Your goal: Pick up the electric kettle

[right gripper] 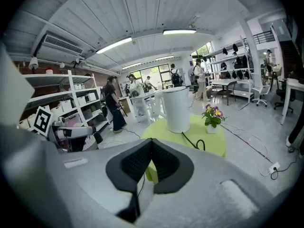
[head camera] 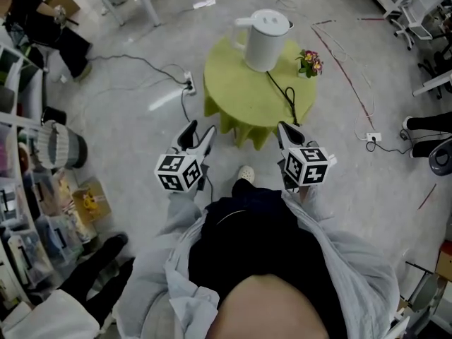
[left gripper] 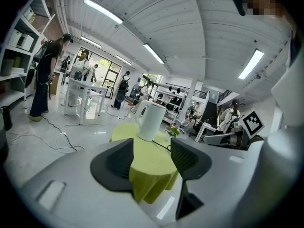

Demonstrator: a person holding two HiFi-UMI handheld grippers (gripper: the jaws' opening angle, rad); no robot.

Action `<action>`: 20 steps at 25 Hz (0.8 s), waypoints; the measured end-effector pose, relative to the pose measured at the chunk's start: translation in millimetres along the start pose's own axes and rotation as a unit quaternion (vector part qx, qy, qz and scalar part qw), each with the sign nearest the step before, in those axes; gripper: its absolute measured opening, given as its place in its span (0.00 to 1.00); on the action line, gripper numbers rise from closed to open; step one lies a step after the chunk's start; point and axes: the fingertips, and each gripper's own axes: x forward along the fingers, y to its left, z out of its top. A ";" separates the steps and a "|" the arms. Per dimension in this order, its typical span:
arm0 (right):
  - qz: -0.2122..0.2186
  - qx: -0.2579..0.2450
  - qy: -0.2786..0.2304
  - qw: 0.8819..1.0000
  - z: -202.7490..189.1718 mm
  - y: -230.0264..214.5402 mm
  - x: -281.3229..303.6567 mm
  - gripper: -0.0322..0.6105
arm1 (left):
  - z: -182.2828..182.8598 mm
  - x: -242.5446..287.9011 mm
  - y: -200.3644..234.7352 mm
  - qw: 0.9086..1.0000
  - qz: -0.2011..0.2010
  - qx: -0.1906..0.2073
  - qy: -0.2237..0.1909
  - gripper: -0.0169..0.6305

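A white electric kettle (head camera: 265,39) stands upright on a round table with a lime-green cloth (head camera: 240,97). Its black cord (head camera: 286,94) trails over the table's near edge. Both grippers hang in the air short of the table, apart from the kettle. My left gripper (head camera: 199,137) is open, and the kettle (left gripper: 152,120) shows far ahead, above the gap between its jaws, with nothing in them. My right gripper (head camera: 288,137) is shut, its tips meeting on nothing, and the kettle (right gripper: 176,109) stands far ahead, a little right of its tips.
A small pot of flowers (head camera: 308,63) sits on the table right of the kettle. A power strip (head camera: 188,83) and cables lie on the floor left of the table, another strip (head camera: 372,138) to the right. Shelves with boxes (head camera: 21,210) line the left. People stand by white tables (left gripper: 83,91) far back.
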 end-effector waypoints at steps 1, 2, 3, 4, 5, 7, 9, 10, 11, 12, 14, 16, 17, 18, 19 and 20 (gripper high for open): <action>0.002 0.001 0.000 1.000 3.4 -3.8 5.8 0.05 | 3.1 6.2 3.1 1.000 0.002 0.001 0.000 0.40; 0.003 0.001 0.000 1.000 6.2 -7.4 11.4 0.05 | 6.1 12.4 5.6 1.000 0.004 0.002 0.000 0.40; 0.005 0.001 0.001 1.000 8.2 -10.7 16.7 0.05 | 8.7 18.4 7.7 1.000 0.006 0.004 0.001 0.40; 0.007 0.002 0.002 1.000 9.6 -13.7 21.5 0.05 | 11.1 24.1 9.3 1.000 0.007 0.005 0.002 0.40; 0.009 0.002 0.003 1.000 10.8 -16.6 25.8 0.05 | 13.3 29.3 10.4 1.000 0.007 0.007 0.003 0.40; 0.008 0.005 0.003 1.000 13.3 -22.8 33.3 0.05 | 17.0 39.3 11.6 1.000 0.005 0.010 0.003 0.40; 0.008 0.006 0.004 1.000 13.9 -28.1 40.0 0.05 | 17.9 47.9 12.2 1.000 0.002 0.011 0.002 0.40; 0.009 0.005 0.006 1.000 12.4 -29.5 42.8 0.05 | 16.1 51.1 12.8 1.000 0.002 0.009 0.002 0.40; 0.010 0.005 0.009 1.000 9.6 -30.0 44.8 0.05 | 12.7 53.5 13.3 1.000 0.002 0.007 0.004 0.40; 0.011 0.005 0.013 1.000 5.7 -30.2 45.7 0.05 | 7.8 55.4 13.4 1.000 0.001 0.003 0.008 0.40; 0.011 0.010 0.023 1.000 -3.8 -30.8 44.2 0.05 | -4.5 58.1 10.5 1.000 -0.002 -0.003 0.021 0.40; 0.009 0.016 0.033 0.999 -12.2 -32.2 40.8 0.05 | -16.3 59.5 4.5 0.999 -0.007 -0.010 0.035 0.40; 0.008 0.019 0.036 0.999 -14.6 -33.0 39.5 0.05 | -20.9 60.0 2.0 0.999 -0.009 -0.012 0.041 0.40; 0.006 0.022 0.038 0.999 -15.5 -33.8 38.6 0.05 | -24.4 60.6 0.4 0.999 -0.011 -0.014 0.046 0.40; 0.005 0.025 0.038 0.999 -15.1 -34.7 38.2 0.05 | -26.4 61.8 -0.1 0.999 -0.012 -0.014 0.051 0.40; 0.005 0.029 0.036 0.999 -13.4 -36.0 38.4 0.05 | -26.4 64.1 -0.1 0.998 -0.013 -0.013 0.055 0.40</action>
